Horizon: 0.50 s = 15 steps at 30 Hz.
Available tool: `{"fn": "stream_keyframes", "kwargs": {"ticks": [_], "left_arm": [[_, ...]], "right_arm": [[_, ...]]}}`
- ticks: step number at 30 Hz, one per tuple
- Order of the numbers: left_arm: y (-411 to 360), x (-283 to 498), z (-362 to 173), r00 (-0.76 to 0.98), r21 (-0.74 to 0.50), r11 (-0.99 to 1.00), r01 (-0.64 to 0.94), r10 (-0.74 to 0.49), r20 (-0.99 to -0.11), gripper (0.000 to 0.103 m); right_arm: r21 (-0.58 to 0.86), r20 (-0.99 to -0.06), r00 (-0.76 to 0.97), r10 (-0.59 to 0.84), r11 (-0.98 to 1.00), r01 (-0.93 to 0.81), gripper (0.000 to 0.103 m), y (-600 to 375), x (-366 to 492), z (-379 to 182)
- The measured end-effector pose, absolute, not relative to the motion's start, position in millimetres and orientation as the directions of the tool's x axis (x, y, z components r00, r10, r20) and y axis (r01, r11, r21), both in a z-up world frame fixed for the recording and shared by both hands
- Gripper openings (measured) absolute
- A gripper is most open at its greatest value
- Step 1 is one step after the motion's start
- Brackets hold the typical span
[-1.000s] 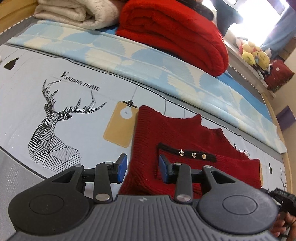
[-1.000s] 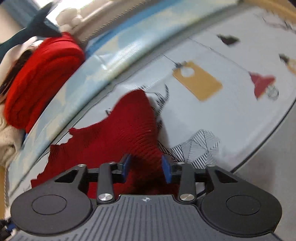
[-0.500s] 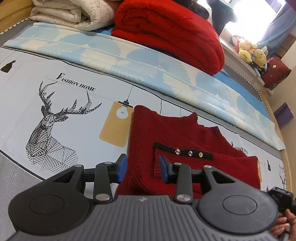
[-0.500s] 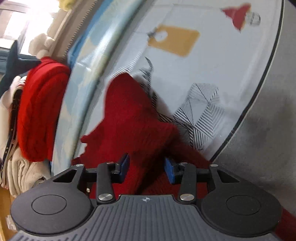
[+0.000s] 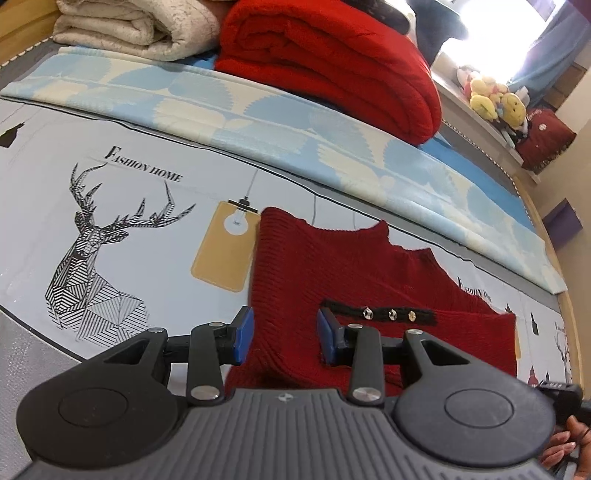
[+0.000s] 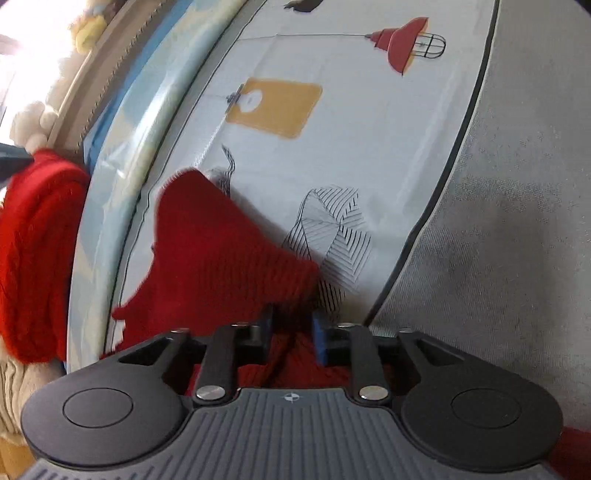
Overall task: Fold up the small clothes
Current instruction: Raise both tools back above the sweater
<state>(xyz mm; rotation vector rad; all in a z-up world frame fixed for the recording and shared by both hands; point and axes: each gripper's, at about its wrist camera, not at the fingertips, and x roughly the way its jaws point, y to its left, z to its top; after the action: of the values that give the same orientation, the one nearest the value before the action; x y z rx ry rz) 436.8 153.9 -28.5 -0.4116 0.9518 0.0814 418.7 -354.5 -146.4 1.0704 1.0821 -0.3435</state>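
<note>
A small dark red knit sweater (image 5: 332, 273) lies on the printed bed sheet (image 5: 122, 155), partly folded, with a black placket (image 5: 380, 314) carrying three small buttons. My left gripper (image 5: 284, 334) is open, its blue pads on either side of the sweater's near left part, just above it. In the right wrist view my right gripper (image 6: 291, 332) has its pads closed in on a bunched part of the sweater (image 6: 221, 258), which rises in a lifted fold in front of it.
A folded red blanket (image 5: 332, 62) and a cream blanket (image 5: 129, 26) lie at the back of the bed behind a light blue patterned strip (image 5: 258, 122). Plush toys (image 5: 495, 99) sit on a ledge at far right. Grey mattress edge (image 6: 498, 221) is on the right.
My right gripper has narrowed onto the sweater's fabric and lifted a fold of it. My left gripper stayed open and shifted slightly over the sweater's left part.
</note>
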Motion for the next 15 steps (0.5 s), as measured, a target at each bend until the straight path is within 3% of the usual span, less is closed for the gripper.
{"fn": "stream_keyframes", "kwargs": {"ticks": [7,11,13,15], "left_arm": [[152,440,-28,0.585,-0.299,0.922,-0.248,-0.103,-0.805,0.041],[146,439,-28,0.581,-0.297,0.927,-0.231,-0.113,-0.806,0.041],[146,437,-27,0.583,-0.295,0.930,-0.222,-0.116,-0.804,0.041],[149,435,-25,0.587,-0.292,0.932,-0.217,-0.114,-0.801,0.041]], "right_arm": [[0.467,-0.783,0.604,0.151,0.783,0.410,0.029,-317,425,-83],[0.355,-0.828,0.548,0.120,0.869,0.346,0.031,-312,450,-115],[0.385,-0.850,0.504,0.154,0.835,0.393,0.027,-323,451,-136],[0.383,-0.837,0.526,0.149,0.846,0.370,0.030,-322,453,-124]]}}
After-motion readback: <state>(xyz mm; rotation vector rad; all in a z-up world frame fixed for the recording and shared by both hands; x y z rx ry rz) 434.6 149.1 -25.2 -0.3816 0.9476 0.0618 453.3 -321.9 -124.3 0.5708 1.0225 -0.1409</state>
